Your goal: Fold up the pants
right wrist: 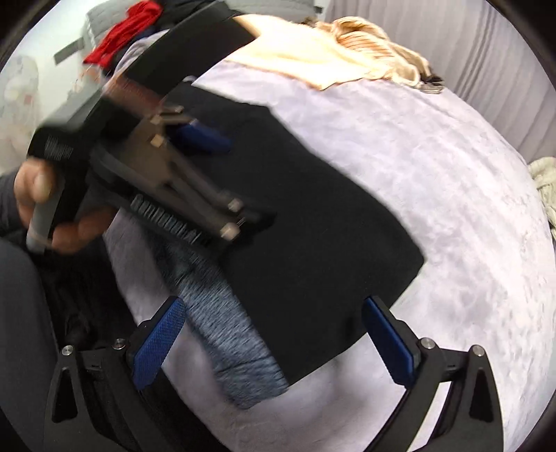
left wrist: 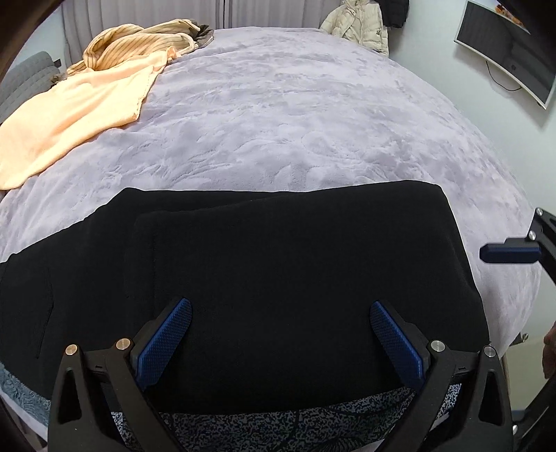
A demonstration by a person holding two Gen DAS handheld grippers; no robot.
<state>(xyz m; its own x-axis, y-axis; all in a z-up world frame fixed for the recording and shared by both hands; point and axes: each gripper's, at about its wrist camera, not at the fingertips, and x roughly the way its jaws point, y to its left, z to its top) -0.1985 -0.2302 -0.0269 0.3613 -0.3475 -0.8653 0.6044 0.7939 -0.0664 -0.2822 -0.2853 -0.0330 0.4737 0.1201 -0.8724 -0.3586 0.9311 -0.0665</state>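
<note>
Black pants (left wrist: 278, 264) lie folded flat on the near part of a lilac-grey bed; they also show in the right wrist view (right wrist: 312, 226). My left gripper (left wrist: 279, 309) is open, its blue pads (left wrist: 166, 340) spread wide just above the folded pants, holding nothing. It also shows in the right wrist view (right wrist: 226, 180), blurred, over the pants' near edge. My right gripper (right wrist: 274, 309) is open and empty, hovering at the pants' right-hand corner. One of its blue fingers (left wrist: 507, 252) shows at the right of the left wrist view.
A peach cloth (left wrist: 76, 114) and a striped tan garment (left wrist: 139, 41) lie at the bed's far left. A blue-grey patterned cloth (right wrist: 226, 330) hangs at the bed's near edge. A cream jacket (left wrist: 361, 24) and a wall monitor (left wrist: 507, 48) are beyond the bed.
</note>
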